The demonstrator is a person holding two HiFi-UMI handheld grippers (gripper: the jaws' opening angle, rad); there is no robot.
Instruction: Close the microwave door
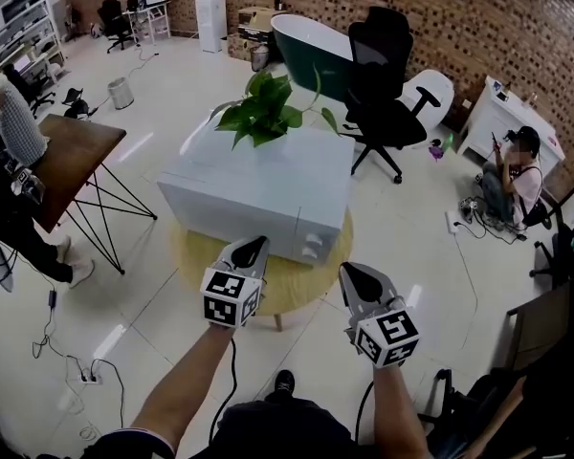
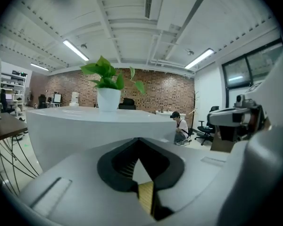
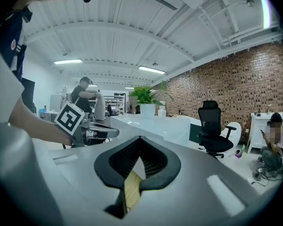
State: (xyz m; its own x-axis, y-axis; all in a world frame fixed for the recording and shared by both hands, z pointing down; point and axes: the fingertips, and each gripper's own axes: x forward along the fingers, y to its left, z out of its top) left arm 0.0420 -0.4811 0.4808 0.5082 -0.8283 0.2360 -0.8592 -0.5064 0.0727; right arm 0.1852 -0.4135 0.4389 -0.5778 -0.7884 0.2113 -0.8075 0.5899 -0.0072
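The white microwave sits on a round wooden table with its door flush against the front and two knobs at the right end. My left gripper is shut and empty, its tip just short of the door's lower right part. My right gripper is also shut and empty, a little further back and to the right, over the table's edge. In the left gripper view the microwave fills the middle beyond the left gripper. In the right gripper view the microwave lies ahead of the right gripper.
A potted green plant stands on the microwave's top. A black office chair is behind it, and a brown desk stands to the left. A person crouches at the right by a wall socket. Cables lie on the floor.
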